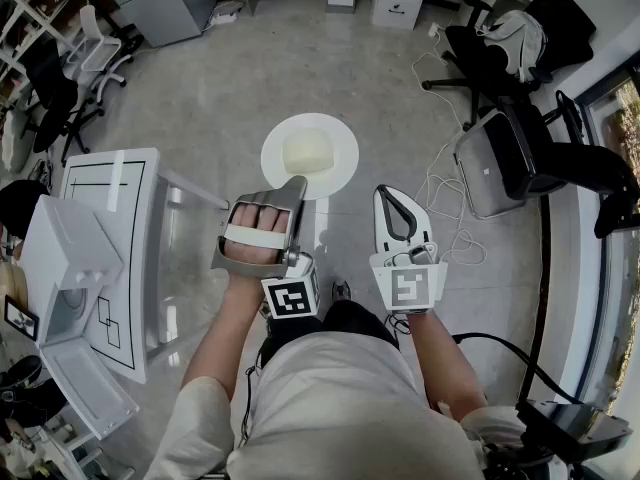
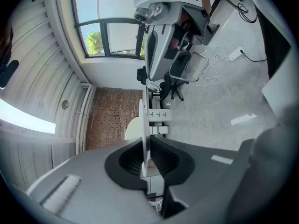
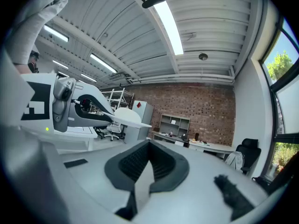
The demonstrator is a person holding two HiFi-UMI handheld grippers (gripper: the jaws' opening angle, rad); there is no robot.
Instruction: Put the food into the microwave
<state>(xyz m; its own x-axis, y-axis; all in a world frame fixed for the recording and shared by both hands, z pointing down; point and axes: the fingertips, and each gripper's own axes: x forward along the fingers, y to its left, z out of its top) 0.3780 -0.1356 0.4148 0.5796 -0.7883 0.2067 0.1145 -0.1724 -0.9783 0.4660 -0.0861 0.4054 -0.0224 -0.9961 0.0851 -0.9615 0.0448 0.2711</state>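
A round white plate (image 1: pixel 345 148) carries a pale, soft block of food (image 1: pixel 307 151) and is held out level over the floor. My left gripper (image 1: pixel 295 184) is shut on the plate's near rim. In the left gripper view the plate (image 2: pixel 144 125) runs edge-on between the jaws, with the food (image 2: pixel 132 128) as a pale bump on its left side. My right gripper (image 1: pixel 392 206) hangs beside it on the right, shut and empty, a little apart from the plate. A white microwave-like box (image 1: pixel 62 258) stands on the white table (image 1: pixel 125 183) at the left.
Black office chairs (image 1: pixel 530 143) and a tangle of white cable (image 1: pixel 452 223) lie on the grey floor to the right. More chairs (image 1: pixel 70 78) stand at the far left. Grey cabinets (image 1: pixel 160 3) line the far side.
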